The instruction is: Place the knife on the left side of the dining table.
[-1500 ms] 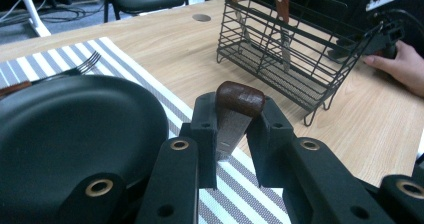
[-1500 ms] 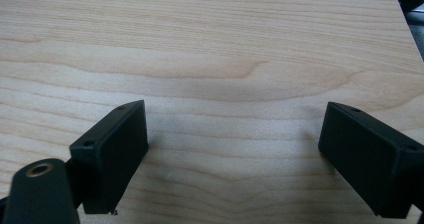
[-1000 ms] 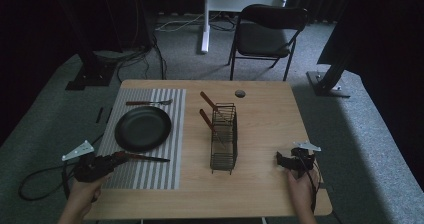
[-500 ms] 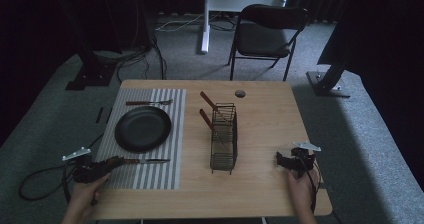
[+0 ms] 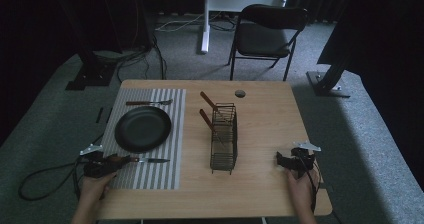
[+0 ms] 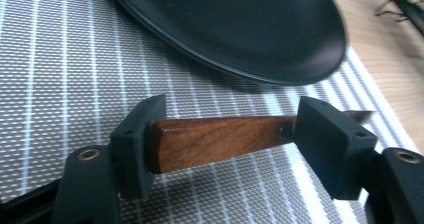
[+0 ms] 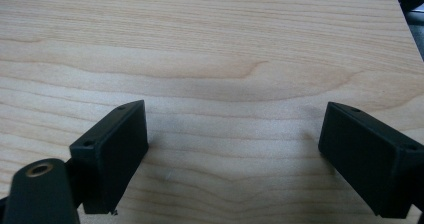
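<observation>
Knife handle (image 6: 220, 141) between left tongs (image 6: 227, 144) (spread)

Wooden table (image 5: 270, 134) under striped placemat (image 5: 150, 171), wire rack (image 5: 223, 144)

The left claw (image 5: 116, 162) lies low at the bench's (image 5: 260, 134) near left edge, held from behind by the left hand (image 5: 95, 181), jaws set wide apart around a wooden handle (image 6: 220, 140). The right claw (image 5: 281, 160) rests near the right edge, jaws spread wide with bare wood between them, right hand (image 5: 300, 186) behind.
</observation>
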